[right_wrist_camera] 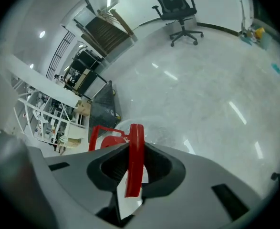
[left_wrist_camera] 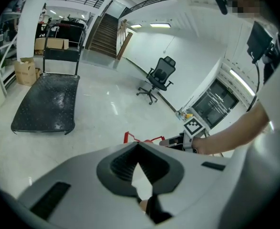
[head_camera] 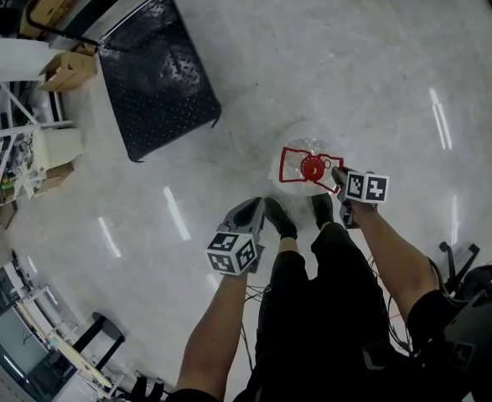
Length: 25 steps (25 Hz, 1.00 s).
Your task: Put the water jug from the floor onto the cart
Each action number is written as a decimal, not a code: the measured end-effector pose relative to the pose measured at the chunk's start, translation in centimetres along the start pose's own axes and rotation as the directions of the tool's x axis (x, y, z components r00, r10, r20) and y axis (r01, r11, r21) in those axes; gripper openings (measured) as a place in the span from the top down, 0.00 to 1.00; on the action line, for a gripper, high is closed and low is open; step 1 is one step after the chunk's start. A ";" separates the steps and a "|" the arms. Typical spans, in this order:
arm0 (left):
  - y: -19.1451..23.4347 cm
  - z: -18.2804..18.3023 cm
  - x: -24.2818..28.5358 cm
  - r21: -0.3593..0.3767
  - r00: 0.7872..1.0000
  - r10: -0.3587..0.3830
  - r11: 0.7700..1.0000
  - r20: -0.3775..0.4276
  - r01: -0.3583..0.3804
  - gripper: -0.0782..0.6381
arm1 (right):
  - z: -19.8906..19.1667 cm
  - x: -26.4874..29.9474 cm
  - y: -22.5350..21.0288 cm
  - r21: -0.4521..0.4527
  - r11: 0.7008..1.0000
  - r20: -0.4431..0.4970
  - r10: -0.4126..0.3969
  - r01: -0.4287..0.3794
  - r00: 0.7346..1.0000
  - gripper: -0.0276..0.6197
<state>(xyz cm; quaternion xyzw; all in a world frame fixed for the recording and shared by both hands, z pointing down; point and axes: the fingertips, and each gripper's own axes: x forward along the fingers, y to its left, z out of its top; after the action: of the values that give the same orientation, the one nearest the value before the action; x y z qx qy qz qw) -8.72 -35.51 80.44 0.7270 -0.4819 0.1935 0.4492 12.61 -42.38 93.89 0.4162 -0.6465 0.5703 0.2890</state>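
The clear water jug [head_camera: 306, 145] with a red cap and red handle [head_camera: 308, 167] stands on the floor in front of my feet. My right gripper [head_camera: 339, 177] is shut on the handle's right side; in the right gripper view the red handle bar [right_wrist_camera: 134, 161] runs upright between the pads. The left gripper [head_camera: 250, 210] hangs left of the jug, apart from it, jaw tips together with nothing between them [left_wrist_camera: 139, 151]. The black flat cart [head_camera: 157, 74] sits on the floor to the upper left, its deck bare.
Cardboard boxes [head_camera: 68, 69] and white shelving [head_camera: 11, 141] stand left of the cart. My shoes [head_camera: 279, 218] are just beside the jug. An office chair [left_wrist_camera: 160, 78] and a staircase [left_wrist_camera: 104, 35] lie farther off across the glossy floor.
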 end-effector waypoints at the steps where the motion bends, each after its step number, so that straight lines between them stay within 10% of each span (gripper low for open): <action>1: -0.1 0.3 -0.3 -0.008 1.000 0.005 1.000 0.009 -0.005 0.90 | 0.1 -0.1 0.2 -0.007 1.000 -0.009 -0.008 0.008 1.000 0.83; 13: -0.7 7.1 -9.8 -0.059 0.976 0.107 0.993 0.189 -0.098 0.90 | 3.4 -7.4 9.6 -0.159 0.980 -0.064 0.111 -0.120 0.992 0.83; 25: -3.3 17.4 -21.9 0.007 0.847 0.162 0.981 0.507 -0.192 0.90 | 10.5 -16.5 22.0 -0.313 0.916 -0.044 0.251 -0.252 0.967 0.83</action>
<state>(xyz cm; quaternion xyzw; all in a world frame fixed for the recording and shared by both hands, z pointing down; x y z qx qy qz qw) -18.58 -38.16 54.17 0.7173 -0.6415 0.0514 0.2671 2.60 -49.19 67.06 0.2774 -0.7771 0.4923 0.2771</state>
